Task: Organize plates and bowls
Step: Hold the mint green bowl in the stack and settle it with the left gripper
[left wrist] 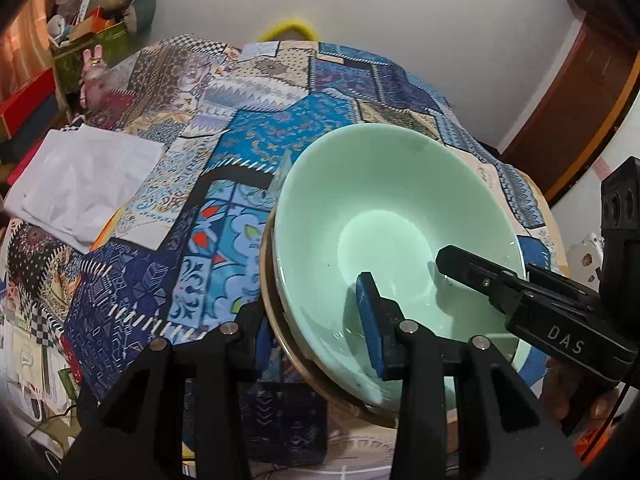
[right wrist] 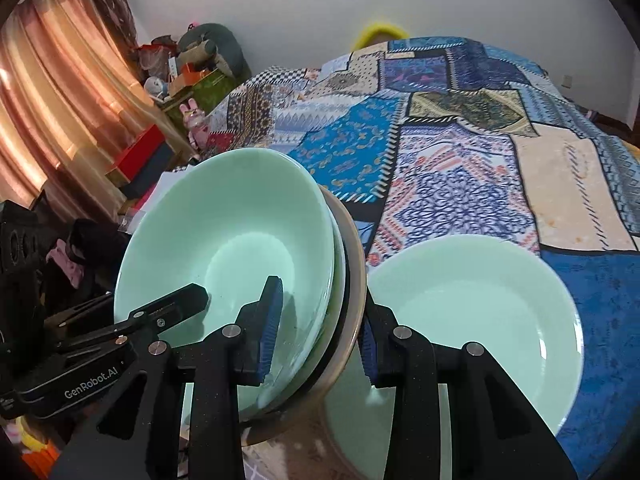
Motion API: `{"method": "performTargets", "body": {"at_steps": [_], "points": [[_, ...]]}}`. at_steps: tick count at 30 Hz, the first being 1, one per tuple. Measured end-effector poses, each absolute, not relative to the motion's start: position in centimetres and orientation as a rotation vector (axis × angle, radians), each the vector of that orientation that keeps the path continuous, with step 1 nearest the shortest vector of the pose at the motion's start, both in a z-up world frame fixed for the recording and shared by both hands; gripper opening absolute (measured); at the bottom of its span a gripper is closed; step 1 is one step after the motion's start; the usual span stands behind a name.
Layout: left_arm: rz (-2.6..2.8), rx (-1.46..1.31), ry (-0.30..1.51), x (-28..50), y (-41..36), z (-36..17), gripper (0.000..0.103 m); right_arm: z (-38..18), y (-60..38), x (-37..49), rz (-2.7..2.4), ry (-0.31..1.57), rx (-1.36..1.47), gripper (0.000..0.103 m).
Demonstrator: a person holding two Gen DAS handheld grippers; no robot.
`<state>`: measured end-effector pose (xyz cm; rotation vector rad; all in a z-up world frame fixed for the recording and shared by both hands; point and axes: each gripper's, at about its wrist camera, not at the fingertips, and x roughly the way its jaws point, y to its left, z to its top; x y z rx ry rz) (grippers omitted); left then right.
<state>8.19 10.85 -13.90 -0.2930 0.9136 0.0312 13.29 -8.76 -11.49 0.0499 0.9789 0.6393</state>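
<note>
A stack of dishes is held tilted above the patterned cloth: a pale green bowl (left wrist: 392,216) on top, nested in a tan-rimmed dish (left wrist: 276,312). My left gripper (left wrist: 316,328) is shut on the stack's left rim, one blue pad inside the bowl and one outside. My right gripper (right wrist: 320,332) is shut on the opposite rim of the same stack (right wrist: 240,240); its finger also shows in the left wrist view (left wrist: 472,268). A second pale green plate (right wrist: 476,320) lies flat on the cloth to the right, below my right gripper.
A patchwork blue cloth (right wrist: 460,152) covers the surface. White folded paper or cloth (left wrist: 84,184) lies at its left. Boxes and clutter (right wrist: 188,72) and an orange curtain (right wrist: 48,100) stand at the far left. A wooden door frame (left wrist: 580,100) is at the right.
</note>
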Motion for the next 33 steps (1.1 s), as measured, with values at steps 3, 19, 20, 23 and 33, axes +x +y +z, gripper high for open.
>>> {"method": "performTargets", "body": {"at_steps": [3,19,20,23,33], "points": [[0.014,-0.281,0.909,8.5,9.9,-13.5,0.038,-11.2,-9.9,13.4,0.623,0.975,0.066,0.032],[-0.075,-0.227,0.916,10.2,4.6,-12.6,0.038,-10.1,-15.4,13.1,0.539,0.954,0.100,0.032],[-0.081,-0.226,0.918,10.4,4.2,-12.6,0.038,-10.1,-15.8,13.1,0.532,0.953,0.101,0.032],[-0.102,-0.219,0.926,10.7,3.1,-12.8,0.038,-9.9,-16.8,13.1,0.517,0.953,0.108,0.032],[-0.142,-0.191,0.947,11.6,0.4,-13.2,0.038,-10.5,-19.2,12.9,0.482,0.972,0.126,0.032]]}}
